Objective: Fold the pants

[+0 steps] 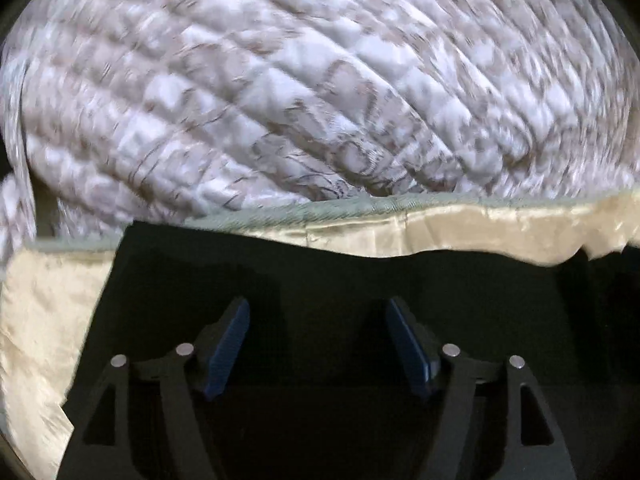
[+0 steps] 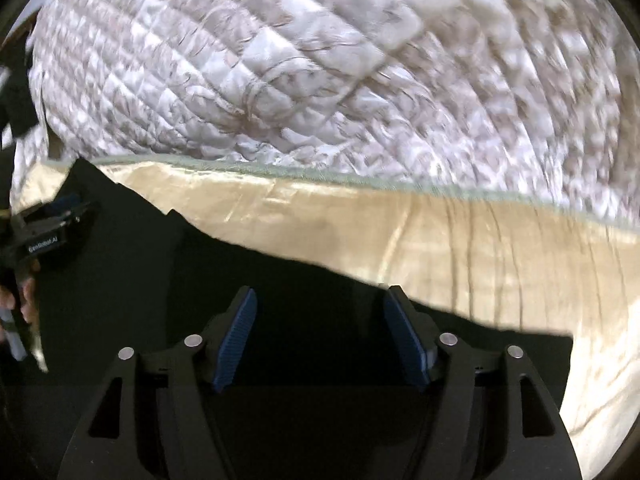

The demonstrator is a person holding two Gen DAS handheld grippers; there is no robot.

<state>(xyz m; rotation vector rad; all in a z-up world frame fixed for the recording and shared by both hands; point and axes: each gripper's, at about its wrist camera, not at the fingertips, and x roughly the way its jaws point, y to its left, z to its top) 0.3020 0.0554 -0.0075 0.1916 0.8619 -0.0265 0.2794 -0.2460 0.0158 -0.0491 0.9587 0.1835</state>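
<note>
Both my grippers, left gripper (image 1: 318, 346) and right gripper (image 2: 320, 338), jaws wide, nothing between. Black pants (image 2: 280, 280) lie flat beneath on quilted bedspread (image 2: 320, 80), over its satin border (image 2: 480, 248). Soft, light, limp, probably slippery there. Pinch edge or corner; seams lost in dark.

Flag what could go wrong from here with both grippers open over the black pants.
1. Both the left gripper and right gripper are open with nothing between the pads, so the black pants lie loose and a fold could relax.
2. The pants read as near-featureless black in both views; picking a hem or edge may miss.
3. The pants lie on a shiny gold band of the quilted bedspread; a low pinch might catch that fabric too.
</note>
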